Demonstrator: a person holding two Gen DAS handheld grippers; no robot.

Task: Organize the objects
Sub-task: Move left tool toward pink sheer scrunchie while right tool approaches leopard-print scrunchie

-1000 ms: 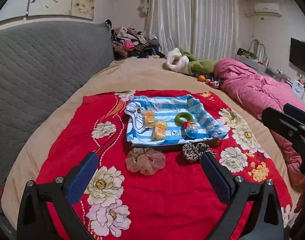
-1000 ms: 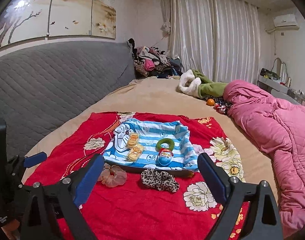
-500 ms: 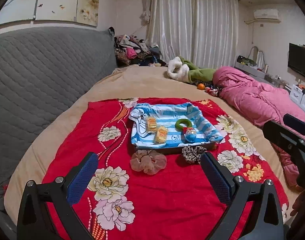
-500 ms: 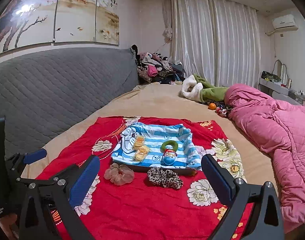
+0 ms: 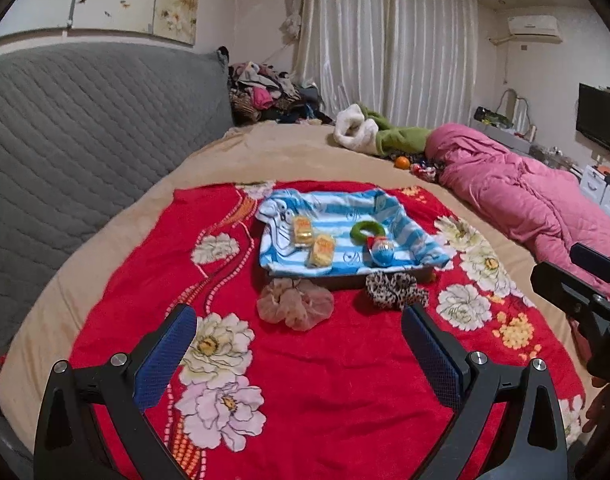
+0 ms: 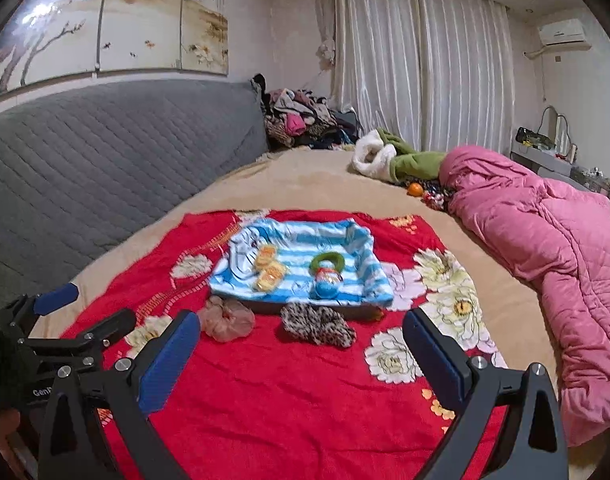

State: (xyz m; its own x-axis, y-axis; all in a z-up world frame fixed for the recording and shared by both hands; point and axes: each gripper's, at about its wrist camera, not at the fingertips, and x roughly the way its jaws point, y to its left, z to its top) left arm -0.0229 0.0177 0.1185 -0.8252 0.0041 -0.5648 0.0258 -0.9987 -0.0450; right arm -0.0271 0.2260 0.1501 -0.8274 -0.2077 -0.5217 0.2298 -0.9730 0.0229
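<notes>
Left claw [image 5: 299, 354] wide, empty | right claw [image 6: 301, 358] wide, empty | pink scrunchie [image 5: 295, 306], leopard scrunchie [image 6: 317, 325] just ahead

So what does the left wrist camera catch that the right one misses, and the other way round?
Only the left view shows white drawers under a wide stretch of the black TV, plus the right gripper at its edge. Only the right view shows the blossom painting in full, plus the left gripper at its edge. Both show the red blanket, the striped tray holding snacks, and two scrunchies, pink and leopard, lying before it.
</notes>
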